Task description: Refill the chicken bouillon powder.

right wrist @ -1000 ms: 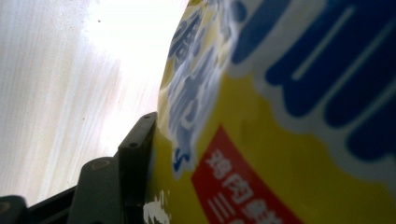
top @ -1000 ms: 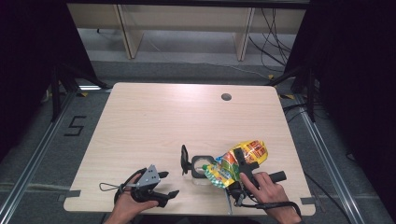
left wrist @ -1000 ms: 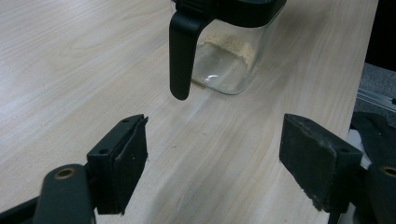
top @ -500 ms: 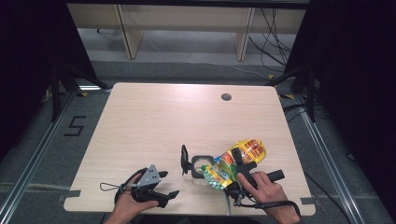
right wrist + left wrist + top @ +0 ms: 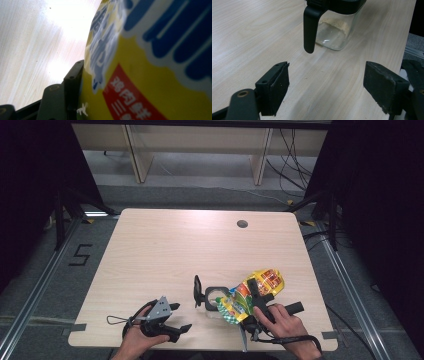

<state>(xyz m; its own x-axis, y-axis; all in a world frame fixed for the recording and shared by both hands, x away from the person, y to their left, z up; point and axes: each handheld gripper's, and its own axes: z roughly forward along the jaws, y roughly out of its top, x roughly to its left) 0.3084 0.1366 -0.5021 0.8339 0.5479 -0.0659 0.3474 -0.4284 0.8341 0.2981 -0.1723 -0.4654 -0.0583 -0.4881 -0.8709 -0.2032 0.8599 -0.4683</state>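
Two tongs, two jobs. Right gripper (image 5: 252,296) clamps the crinkly yellow snack bag (image 5: 252,292), lower right of the high view, tilted mouth-down over the clear plastic jar with black flip lid (image 5: 212,298) so contents can pour in. Left gripper (image 5: 172,316), lower left, jaws wide apart and empty, waits near the jar handle (image 5: 309,30) to steady it.

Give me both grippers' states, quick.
Left gripper: open, holding nothing.
Right gripper: closed on the yellow printed snack bag.
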